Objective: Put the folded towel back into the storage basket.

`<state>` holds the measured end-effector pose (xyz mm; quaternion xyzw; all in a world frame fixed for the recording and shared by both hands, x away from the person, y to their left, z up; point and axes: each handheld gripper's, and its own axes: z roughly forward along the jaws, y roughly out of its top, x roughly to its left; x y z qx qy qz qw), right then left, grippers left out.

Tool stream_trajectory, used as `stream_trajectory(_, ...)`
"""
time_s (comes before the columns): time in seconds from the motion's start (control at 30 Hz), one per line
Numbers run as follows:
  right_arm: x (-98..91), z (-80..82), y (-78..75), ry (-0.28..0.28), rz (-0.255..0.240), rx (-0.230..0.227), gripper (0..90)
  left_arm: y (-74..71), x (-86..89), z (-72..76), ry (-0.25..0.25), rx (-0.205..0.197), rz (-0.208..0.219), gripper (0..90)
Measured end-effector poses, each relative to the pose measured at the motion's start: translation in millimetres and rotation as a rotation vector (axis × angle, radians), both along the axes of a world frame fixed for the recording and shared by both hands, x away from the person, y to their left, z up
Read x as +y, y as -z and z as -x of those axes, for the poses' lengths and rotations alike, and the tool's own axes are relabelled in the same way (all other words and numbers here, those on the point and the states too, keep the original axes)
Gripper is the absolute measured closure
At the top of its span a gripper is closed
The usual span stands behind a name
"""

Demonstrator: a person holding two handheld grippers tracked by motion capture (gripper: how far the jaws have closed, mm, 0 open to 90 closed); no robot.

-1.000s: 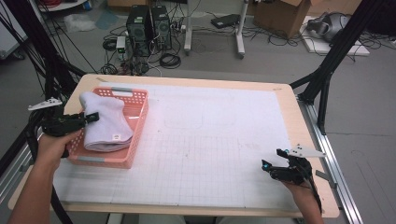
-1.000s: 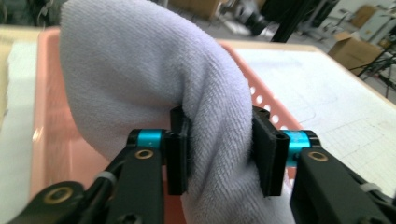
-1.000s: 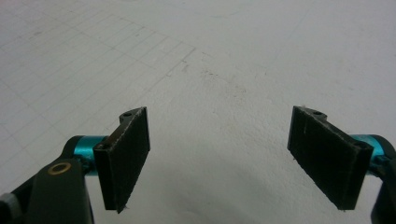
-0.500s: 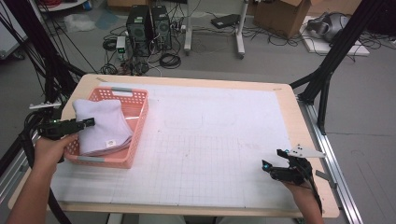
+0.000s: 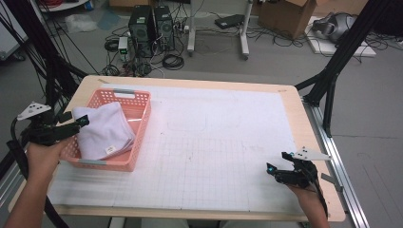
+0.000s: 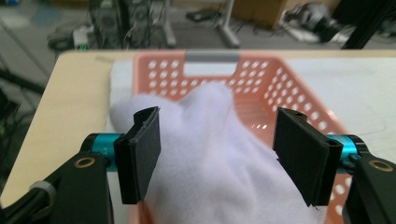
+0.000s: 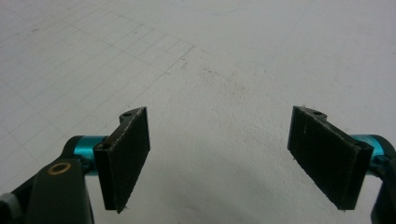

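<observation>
White folded towel (image 5: 104,131) is lying inside the salmon plastic basket (image 5: 138,102) at the table's (image 5: 290,102) near-left corner, now settled lower than a second ago, when it was bulging over the rim. The left gripper (image 5: 76,123) is backing off toward the basket's left edge, its jaws having just been opening, pads clear of the cloth. Left gripper view is showing the towel's peaked fold (image 6: 210,135) between the spread jaws. The right gripper (image 5: 278,172) is resting spread over the bare gridded mat (image 7: 224,60), unmoved.
</observation>
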<state>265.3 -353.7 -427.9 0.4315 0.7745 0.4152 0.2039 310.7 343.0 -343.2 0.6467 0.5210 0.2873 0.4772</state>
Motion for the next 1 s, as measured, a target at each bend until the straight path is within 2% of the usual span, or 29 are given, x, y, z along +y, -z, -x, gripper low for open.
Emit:
stream_trajectory(0.2,-0.1,0.1,0.1,-0.003,0.001,-0.002,20.0,0.8,-15.1,0.0,0.047,0.006,-0.005,27.0)
stream_trajectory(0.3,0.2,0.7,-0.2,-0.002,0.000,0.001,20.0,1.3,-19.7,-1.7,0.064,0.020,-0.014,30.4)
stream_trajectory(0.43,0.1,0.6,-0.4,-0.003,-0.001,-0.004,20.0,3.5,-33.5,-14.9,0.070,0.110,-0.079,34.9)
stream_trajectory(0.47,0.1,0.6,-0.4,-0.003,-0.001,-0.004,20.0,3.5,-33.5,-14.9,0.070,0.110,-0.079,35.7)
stream_trajectory(0.5,0.3,0.6,-0.4,-0.007,0.001,-0.003,20.0,6.8,-38.6,-23.3,0.057,0.151,-0.113,35.7)
stream_trajectory(0.57,0.4,0.9,-0.7,-0.007,0.002,-0.003,20.0,11.4,-43.2,-32.0,0.052,0.192,-0.134,36.1)
stream_trajectory(0.6,0.2,1.0,-0.7,-0.009,0.003,-0.004,19.9,11.4,-43.2,-32.0,0.052,0.192,-0.134,36.4)
stream_trajectory(0.63,0.0,0.9,-0.7,-0.007,0.001,-0.005,20.0,16.9,-48.7,-39.4,0.058,0.227,-0.151,37.0)
stream_trajectory(0.73,-0.8,0.9,-0.7,-0.005,-0.002,-0.001,20.0,24.8,-57.5,-47.5,0.080,0.277,-0.187,39.1)
stream_trajectory(0.83,-0.8,0.5,-0.5,-0.006,-0.001,-0.002,20.0,30.6,-64.3,-55.0,0.072,0.328,-0.222,40.3)
stream_trajectory(0.9,-0.2,0.6,-0.5,-0.006,-0.003,0.000,20.0,31.6,-65.0,-56.6,0.069,0.338,-0.223,41.2)
stream_trajectory(0.93,0.2,0.4,-0.3,-0.009,0.000,-0.001,20.0,34.1,-65.4,-60.1,0.062,0.362,-0.229,43.4)
stream_trajectory(0.97,0.2,0.4,-0.3,-0.009,0.000,-0.001,20.0,34.1,-65.4,-60.1,0.062,0.362,-0.229,43.1)
stream_trajectory(1.0,0.4,0.3,-0.4,-0.010,0.000,-0.001,20.0,37.2,-65.9,-64.0,0.048,0.387,-0.229,43.0)
